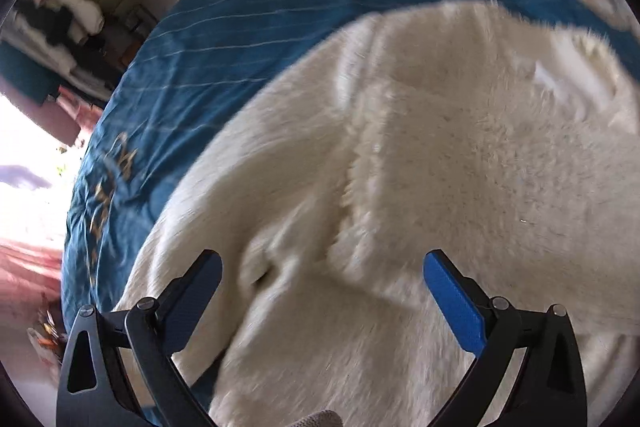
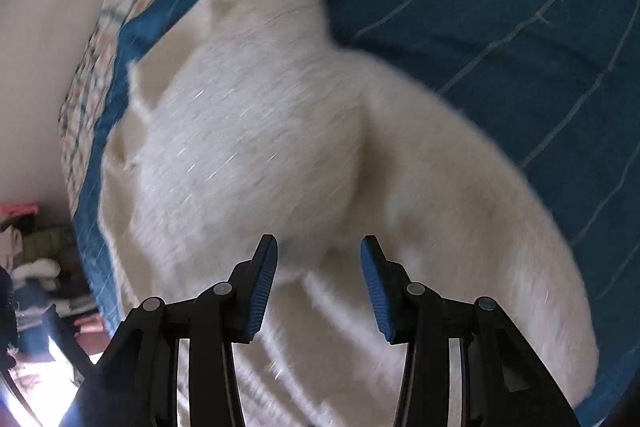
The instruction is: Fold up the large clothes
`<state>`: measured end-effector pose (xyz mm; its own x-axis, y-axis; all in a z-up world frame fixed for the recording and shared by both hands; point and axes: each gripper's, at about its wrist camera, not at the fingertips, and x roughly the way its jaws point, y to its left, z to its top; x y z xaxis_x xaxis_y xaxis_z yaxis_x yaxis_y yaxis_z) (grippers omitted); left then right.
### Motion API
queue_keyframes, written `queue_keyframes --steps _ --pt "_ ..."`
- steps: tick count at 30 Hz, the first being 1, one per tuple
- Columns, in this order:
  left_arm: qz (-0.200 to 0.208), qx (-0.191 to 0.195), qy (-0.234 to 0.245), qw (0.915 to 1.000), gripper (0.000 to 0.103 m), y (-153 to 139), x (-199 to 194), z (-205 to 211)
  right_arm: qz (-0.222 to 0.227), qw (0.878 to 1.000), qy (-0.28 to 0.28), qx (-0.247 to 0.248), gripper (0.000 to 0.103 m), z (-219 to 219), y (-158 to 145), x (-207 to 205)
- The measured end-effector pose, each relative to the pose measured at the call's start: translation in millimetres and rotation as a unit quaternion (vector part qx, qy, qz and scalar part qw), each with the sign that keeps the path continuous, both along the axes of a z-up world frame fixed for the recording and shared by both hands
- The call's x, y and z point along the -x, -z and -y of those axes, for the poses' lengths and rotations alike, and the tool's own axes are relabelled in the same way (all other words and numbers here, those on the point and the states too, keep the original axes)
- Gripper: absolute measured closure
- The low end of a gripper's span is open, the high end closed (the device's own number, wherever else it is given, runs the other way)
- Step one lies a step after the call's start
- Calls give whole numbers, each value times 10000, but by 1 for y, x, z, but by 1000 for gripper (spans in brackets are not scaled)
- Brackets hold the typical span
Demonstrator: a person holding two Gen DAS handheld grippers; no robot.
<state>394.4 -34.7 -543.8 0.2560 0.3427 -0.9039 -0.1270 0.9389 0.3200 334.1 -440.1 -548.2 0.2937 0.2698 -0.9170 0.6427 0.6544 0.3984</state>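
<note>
Reaching down over the white fleece garment (image 1: 420, 155) on the bed (image 1: 208, 59), the left hand-held gripper (image 1: 322, 291) gapes wide and the right hand-held gripper (image 2: 319, 267) stands partly apart, both empty; next, I judge, each must pinch an edge to fold.

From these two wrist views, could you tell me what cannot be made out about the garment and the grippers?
- White fluffy garment: its type and full outline; the bottom edge crops it in both views and motion blur smears the right wrist view.
- Right gripper: jaws apart above the garment's ribbed edge; blur hides any contact.
- Left gripper: jaws wide apart, nothing held; contact unclear.
- Blue striped bedcover: the part under the garment.
</note>
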Motion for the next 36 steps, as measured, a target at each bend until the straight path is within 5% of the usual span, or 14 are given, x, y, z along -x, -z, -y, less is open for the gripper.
queue_keyframes --steps 1,7,9,13,16,19,22,25,26,29,31,33,35,36 --pt "-55 -62 57 9999 0 6 -2 3 50 9999 27 101 74 4 3 1" --pt "-114 -225 262 9993 0 22 -4 9 -579 9939 -223 916 75 3 22 -26" --pt "-116 97 60 9999 0 7 5 -3 -774 9882 -457 1243 72 -9 8 -29" --pt "-77 899 -657 9937 0 -27 38 -49 -638 9810 -1021 1519 35 -46 -22 -22" --pt "-206 1695 -1661 9712 0 -43 88 -106 -517 9753 -1442 1593 34 -83 -32 -11" --pt "-301 2437 -2891 9253 0 -39 158 -169 -488 9724 -1775 1433 34 -128 -33 -5" --pt "-160 3163 -4168 8520 1 -19 231 -224 -574 9706 -1946 1293 34 -167 -21 3" --pt "197 3418 -4856 8044 2 -1 266 -253 -689 9696 -1983 1258 34 -194 -7 13" --pt "437 3597 -5119 7789 3 9 275 -265 -764 9684 -1980 1307 34 -202 -1 18" --pt "885 3609 -5584 7417 14 22 281 -289 -856 9625 -2020 1596 33 -224 10 29" --pt "1040 3390 -5721 7396 23 24 274 -303 -884 9534 -2061 2017 29 -237 12 37" --pt "1198 2969 -5685 7578 34 19 259 -319 -868 9453 -2138 2305 25 -249 13 41" --pt "1258 2470 -5527 7859 71 10 240 -333 -848 9374 -2226 2539 18 -275 21 24" --pt "1290 2298 -5362 8019 78 5 229 -339 -775 9327 -2286 2681 18 -284 20 22"
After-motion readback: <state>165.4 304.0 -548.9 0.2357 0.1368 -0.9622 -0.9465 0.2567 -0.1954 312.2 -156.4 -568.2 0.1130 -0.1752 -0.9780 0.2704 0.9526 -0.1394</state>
